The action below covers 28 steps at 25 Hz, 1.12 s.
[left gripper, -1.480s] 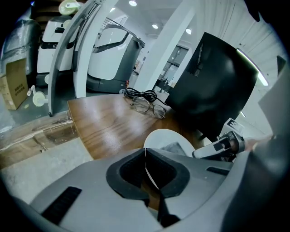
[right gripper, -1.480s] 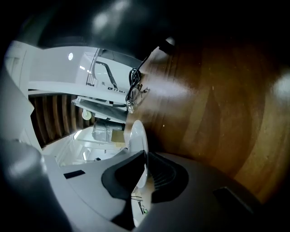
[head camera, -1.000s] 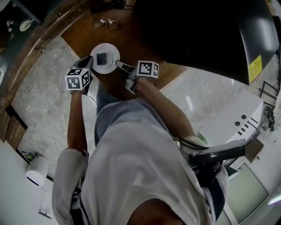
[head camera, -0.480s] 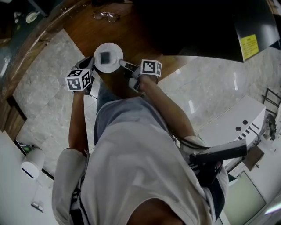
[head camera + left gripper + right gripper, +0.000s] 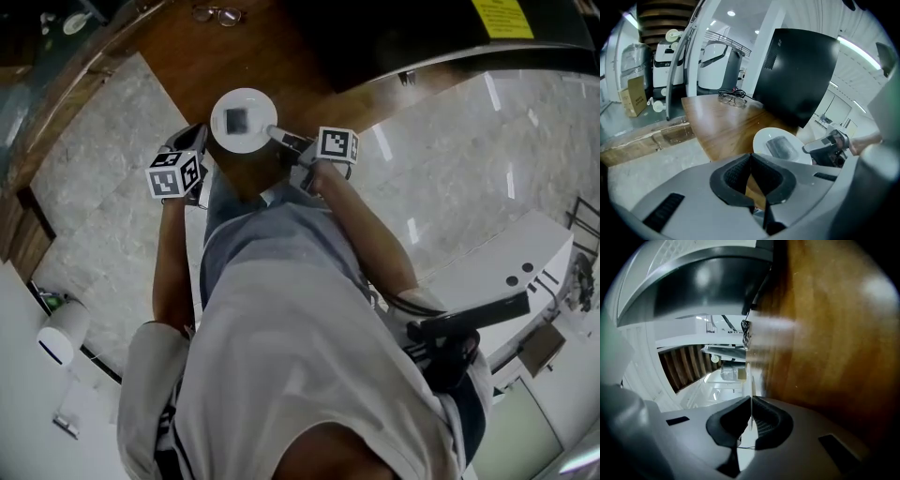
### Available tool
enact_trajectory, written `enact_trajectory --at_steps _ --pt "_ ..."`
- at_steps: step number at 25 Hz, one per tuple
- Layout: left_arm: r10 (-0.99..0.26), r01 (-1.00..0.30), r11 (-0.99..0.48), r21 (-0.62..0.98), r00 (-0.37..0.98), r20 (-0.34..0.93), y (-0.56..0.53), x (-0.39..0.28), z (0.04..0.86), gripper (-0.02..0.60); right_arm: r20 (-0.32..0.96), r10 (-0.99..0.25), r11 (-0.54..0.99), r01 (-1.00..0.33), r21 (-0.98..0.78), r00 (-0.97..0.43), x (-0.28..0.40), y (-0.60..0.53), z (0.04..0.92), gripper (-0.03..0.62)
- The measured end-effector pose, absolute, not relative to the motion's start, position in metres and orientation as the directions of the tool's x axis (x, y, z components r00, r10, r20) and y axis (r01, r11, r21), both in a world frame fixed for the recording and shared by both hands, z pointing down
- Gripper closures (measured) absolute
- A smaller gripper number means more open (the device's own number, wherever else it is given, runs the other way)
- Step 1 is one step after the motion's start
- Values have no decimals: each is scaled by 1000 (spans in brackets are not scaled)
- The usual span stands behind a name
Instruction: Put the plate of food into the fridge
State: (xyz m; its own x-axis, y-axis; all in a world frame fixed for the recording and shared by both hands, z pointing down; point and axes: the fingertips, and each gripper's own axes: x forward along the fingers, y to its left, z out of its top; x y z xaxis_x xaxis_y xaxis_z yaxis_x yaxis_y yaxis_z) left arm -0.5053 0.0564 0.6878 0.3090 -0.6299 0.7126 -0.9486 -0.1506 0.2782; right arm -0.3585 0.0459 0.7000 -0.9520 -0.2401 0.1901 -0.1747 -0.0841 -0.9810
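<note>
Plate (image 5: 253, 137), white and round, with a grey block of food (image 5: 237, 119) at its centre, seen from the head view over the near edge of a wooden table (image 5: 281, 66). Whether it rests on the wood or hangs just above it cannot be told.

Far left: pale marble floor (image 5: 94, 159).

Left of the plate: left gripper (image 5: 199, 131), just beside the plate's left rim. In the left gripper view its jaws (image 5: 751, 157) are pressed together at the tips with nothing between them. The plate (image 5: 761, 140) and food (image 5: 780, 147) lie ahead and to the right, clear of the jaws.

Top centre: glasses (image 5: 217, 13) on the table, well apart from the plate.

Right of the plate: right gripper (image 5: 275, 133), clamped on the plate's right rim. In the right gripper view the rim (image 5: 749, 380) shows edge-on as a thin white line pinched between the pads (image 5: 751, 401). The left gripper view shows this gripper (image 5: 825, 147) reaching the plate from the right.

Upper right: black cabinet (image 5: 394, 28) behind the table, bearing a yellow label (image 5: 502, 16).

Far right: white machine (image 5: 506, 262) on the floor.
</note>
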Motion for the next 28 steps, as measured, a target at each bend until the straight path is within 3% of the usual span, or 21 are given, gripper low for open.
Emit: enact_trajectory --at_steps 8,20,28 --pt "-606 -932 -201 303 361 709 112 -468 680 563 142 -294 -23 -142 -990 -945 -322 91 667 569" --pt "-649 -887 -384 256 457 608 173 -415 612 563 91 -499 -5 -102 -995 -862 -275 185 588 569" --pt "-605 -822 -513 247 550 576 263 -327 579 563 96 -623 -33 -96 -995 -776 -189 299 558 569"
